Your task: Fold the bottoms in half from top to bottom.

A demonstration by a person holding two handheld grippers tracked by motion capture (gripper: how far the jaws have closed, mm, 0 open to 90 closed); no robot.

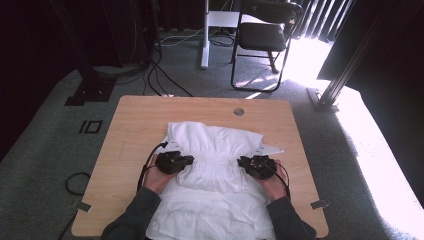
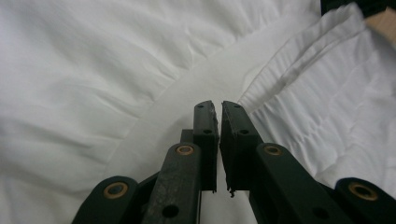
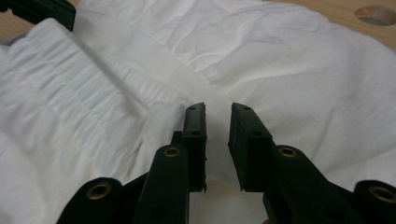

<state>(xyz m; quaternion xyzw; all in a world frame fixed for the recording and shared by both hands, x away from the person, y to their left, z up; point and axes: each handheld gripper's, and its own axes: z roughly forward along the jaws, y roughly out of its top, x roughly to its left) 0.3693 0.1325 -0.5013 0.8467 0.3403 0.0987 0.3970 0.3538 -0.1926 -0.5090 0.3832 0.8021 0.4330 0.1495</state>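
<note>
Lying flat in the middle of the wooden table (image 1: 135, 120) is the white dress (image 1: 215, 145), spread out so I can fold it. My left gripper (image 2: 218, 108) sits at the left end of the gathered waist, jaws almost shut with nothing between them. My right gripper (image 3: 217, 112) sits at the right end, jaws narrowly apart over the cloth, ready to pinch.

Lab or office, cables (image 1: 165, 75), folding chair (image 1: 262, 37)

Left tongs (image 2: 218, 109) nearly shut, right tongs (image 3: 218, 112) slightly parted, both lowered.
</note>
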